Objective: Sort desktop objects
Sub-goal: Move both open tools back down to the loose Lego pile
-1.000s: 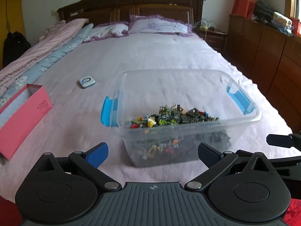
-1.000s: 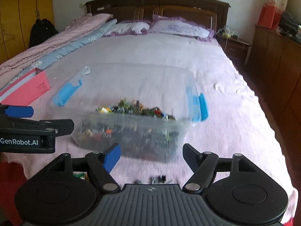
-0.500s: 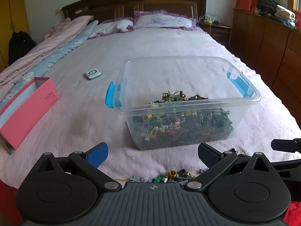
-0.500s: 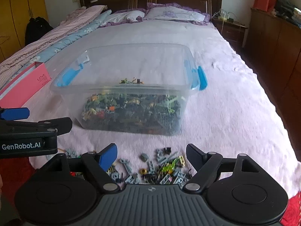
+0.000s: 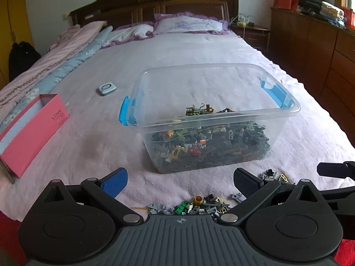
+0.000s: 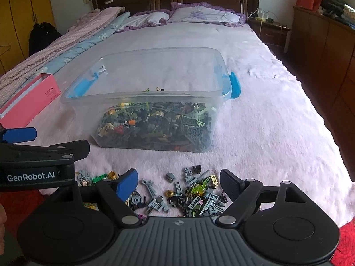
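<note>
Now | both views dip, revealing loose bricks (image 6: 195,192) below jaws | right gripper (image 6: 178,182) just widening, empty | left gripper (image 5: 180,178) open, empty | bin (image 5: 286,110) ahead | picking can start

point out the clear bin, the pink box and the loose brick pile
clear bin (image 5: 221,115), left wrist view, near rim
pink box (image 5: 33,135), left wrist view, long outer side
loose brick pile (image 6: 199,197), right wrist view, middle of the scatter on the bedspread

- A bed (image 5: 199,51) with a pale pink cover.
- A clear plastic bin (image 5: 210,110) of toy bricks sits mid-bed.
- Loose bricks (image 6: 188,190) lie scattered by the foot edge.
- A pink box (image 5: 33,130) rests near the left edge.
- A small white device (image 5: 107,88) lies beyond it.
- Pillows (image 5: 188,23) at the head.
</note>
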The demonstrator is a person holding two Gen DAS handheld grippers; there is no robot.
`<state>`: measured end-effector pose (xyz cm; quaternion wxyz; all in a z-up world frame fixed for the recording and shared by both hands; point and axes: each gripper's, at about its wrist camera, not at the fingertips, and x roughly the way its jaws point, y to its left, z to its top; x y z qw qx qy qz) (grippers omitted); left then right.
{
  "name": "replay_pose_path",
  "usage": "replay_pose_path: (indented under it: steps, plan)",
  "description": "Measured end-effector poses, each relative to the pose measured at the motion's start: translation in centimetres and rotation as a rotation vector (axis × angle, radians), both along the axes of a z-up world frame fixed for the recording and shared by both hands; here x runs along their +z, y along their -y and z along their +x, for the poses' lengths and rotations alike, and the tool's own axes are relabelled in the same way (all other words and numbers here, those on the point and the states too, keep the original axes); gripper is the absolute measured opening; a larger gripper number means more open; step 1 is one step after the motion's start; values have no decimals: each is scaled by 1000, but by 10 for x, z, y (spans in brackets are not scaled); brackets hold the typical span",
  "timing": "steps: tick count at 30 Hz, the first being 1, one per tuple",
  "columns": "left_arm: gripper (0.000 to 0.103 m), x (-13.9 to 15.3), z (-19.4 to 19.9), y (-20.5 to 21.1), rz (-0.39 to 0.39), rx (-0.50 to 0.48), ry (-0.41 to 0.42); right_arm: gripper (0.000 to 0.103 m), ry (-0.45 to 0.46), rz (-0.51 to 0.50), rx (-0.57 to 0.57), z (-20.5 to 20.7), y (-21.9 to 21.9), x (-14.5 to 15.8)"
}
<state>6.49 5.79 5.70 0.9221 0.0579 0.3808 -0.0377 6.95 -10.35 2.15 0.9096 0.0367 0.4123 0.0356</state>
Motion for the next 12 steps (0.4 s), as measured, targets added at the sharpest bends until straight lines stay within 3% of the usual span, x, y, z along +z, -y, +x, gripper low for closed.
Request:
replay_pose_path:
  steps: [12]
  plan:
    - [103, -1, -1, 4, 8, 1, -11, 83, 2, -4, 1, -5, 3, 0]
